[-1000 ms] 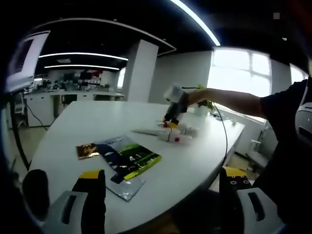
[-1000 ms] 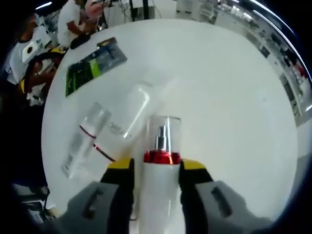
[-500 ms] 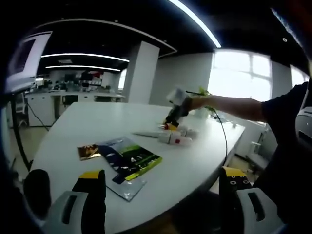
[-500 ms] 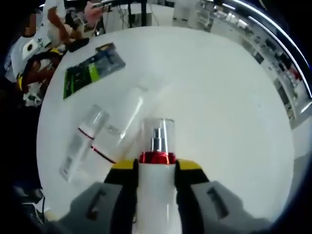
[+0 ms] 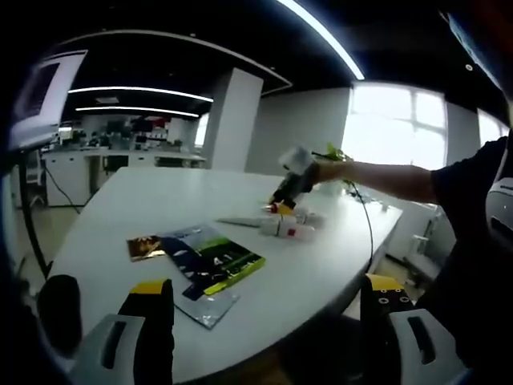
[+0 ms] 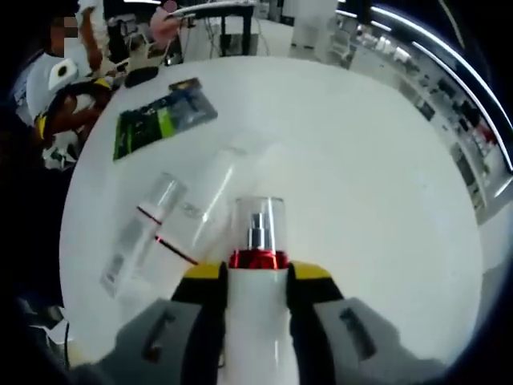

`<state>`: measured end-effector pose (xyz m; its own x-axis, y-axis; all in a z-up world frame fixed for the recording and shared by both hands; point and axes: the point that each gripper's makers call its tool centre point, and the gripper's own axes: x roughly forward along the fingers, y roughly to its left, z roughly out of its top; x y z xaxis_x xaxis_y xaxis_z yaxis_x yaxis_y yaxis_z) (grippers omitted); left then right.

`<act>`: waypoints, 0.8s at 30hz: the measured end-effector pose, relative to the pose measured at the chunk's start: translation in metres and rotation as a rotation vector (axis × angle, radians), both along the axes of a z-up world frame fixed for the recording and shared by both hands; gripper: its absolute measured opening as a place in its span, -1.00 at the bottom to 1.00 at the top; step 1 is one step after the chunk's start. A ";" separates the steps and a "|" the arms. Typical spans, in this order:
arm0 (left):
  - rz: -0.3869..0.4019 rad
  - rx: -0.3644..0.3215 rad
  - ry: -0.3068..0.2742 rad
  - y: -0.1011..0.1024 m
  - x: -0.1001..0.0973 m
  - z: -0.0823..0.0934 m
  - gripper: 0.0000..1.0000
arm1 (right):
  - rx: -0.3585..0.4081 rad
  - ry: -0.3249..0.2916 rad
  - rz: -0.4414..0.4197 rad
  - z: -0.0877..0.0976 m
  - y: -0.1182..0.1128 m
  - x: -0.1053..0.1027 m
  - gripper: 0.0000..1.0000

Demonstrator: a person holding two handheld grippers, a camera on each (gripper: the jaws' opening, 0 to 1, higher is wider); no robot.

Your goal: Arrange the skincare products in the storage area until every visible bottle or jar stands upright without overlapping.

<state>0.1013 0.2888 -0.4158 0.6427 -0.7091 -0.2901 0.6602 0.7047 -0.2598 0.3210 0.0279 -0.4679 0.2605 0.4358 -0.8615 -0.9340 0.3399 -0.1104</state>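
— What does the right gripper point(image 6: 255, 277) have?
— A white spray bottle point(image 6: 256, 281) with a red collar and clear cap, clamped between both jaws above the white table point(image 6: 361, 176).

— And the other bottles?
— Two white bottles point(image 6: 172, 228) lie flat on the table just left of the held one; a green packet point(image 6: 156, 120) lies beyond them.

— The left gripper point(image 5: 268, 321)?
— Jaws spread wide, holding nothing, at the table's near edge, well apart from the bottles.

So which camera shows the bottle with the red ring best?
The right gripper view: the spray bottle sits big and close between the right gripper jaws, its clear cap and red ring plain. In the left gripper view it is far off and tiny.
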 end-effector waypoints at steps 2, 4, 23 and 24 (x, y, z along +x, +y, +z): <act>-0.001 0.000 0.001 0.000 0.000 0.000 0.97 | 0.026 -0.011 0.003 0.004 0.002 -0.005 -0.43; -0.001 0.002 0.000 0.000 0.000 0.001 0.97 | 0.067 -0.019 0.002 0.011 0.005 -0.002 -0.43; -0.002 0.014 -0.006 -0.004 -0.004 0.006 0.97 | 0.295 -0.122 -0.015 0.049 0.017 0.011 -0.42; -0.003 0.015 -0.006 -0.004 -0.004 0.006 0.97 | 0.313 -0.126 -0.018 0.051 0.016 0.011 -0.42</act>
